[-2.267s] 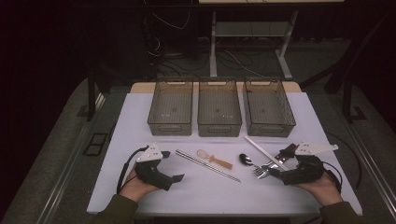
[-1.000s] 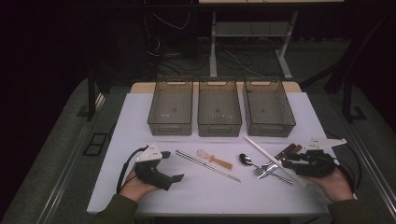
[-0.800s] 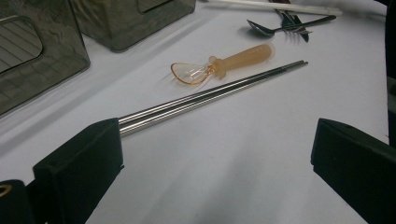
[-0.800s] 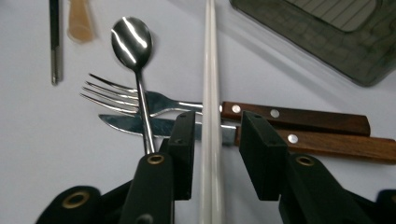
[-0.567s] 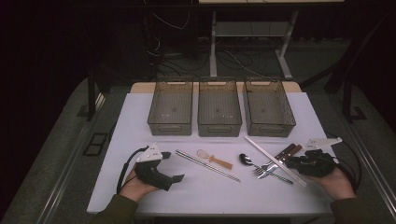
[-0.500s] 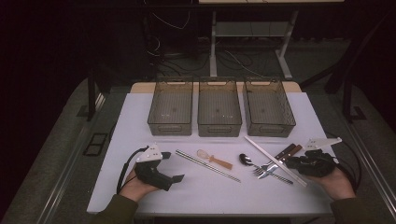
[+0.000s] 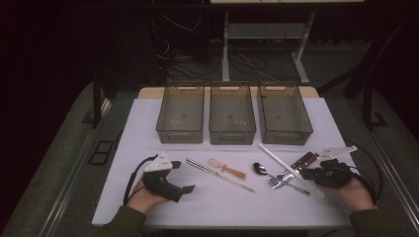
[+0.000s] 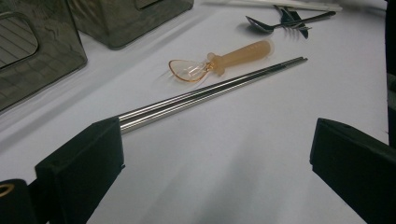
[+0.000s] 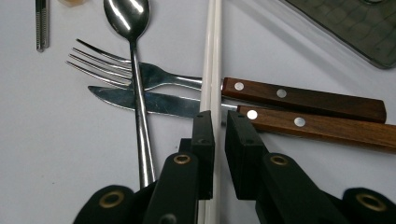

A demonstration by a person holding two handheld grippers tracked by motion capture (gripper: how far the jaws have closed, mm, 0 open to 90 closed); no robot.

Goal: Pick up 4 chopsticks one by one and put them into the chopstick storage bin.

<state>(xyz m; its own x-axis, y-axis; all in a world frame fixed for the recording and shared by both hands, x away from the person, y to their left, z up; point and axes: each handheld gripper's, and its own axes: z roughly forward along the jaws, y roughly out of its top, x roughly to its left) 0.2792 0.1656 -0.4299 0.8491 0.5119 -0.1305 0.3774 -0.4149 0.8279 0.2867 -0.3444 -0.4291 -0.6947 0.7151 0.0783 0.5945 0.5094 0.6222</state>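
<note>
White plastic chopsticks (image 9: 211, 70), a long pair lying side by side, sit between the two black jaws of the right gripper (image 9: 218, 133); the jaws have just been closing around them and stand nearly together, the left pad against the pair, a thin gap still on the other side. In the high view the right gripper (image 7: 316, 174) lies at about four o'clock on the white tabletop (image 7: 148, 123), and the white chopsticks (image 7: 286, 165) run from it up toward eleven o'clock, ending just short of the right-hand smoky plastic bin (image 7: 285, 112). They cross over a wood-handled knife (image 9: 308, 122) and a wood-handled fork (image 9: 280, 95), whose handles point toward three o'clock in the right gripper view. A steel spoon (image 9: 135, 60) lies across the fork tines and the knife blade, its bowl at twelve o'clock. The left gripper (image 7: 170, 180), at about eight o'clock on the table, rests with its jaws wide apart and nothing between them. Ahead of it lie a pair of steel chopsticks (image 8: 210, 91) and, beyond them, a translucent amber short-handled spoon (image 8: 219, 60). Two more smoky bins (image 7: 232, 112) stand in a row at twelve o'clock.
</note>
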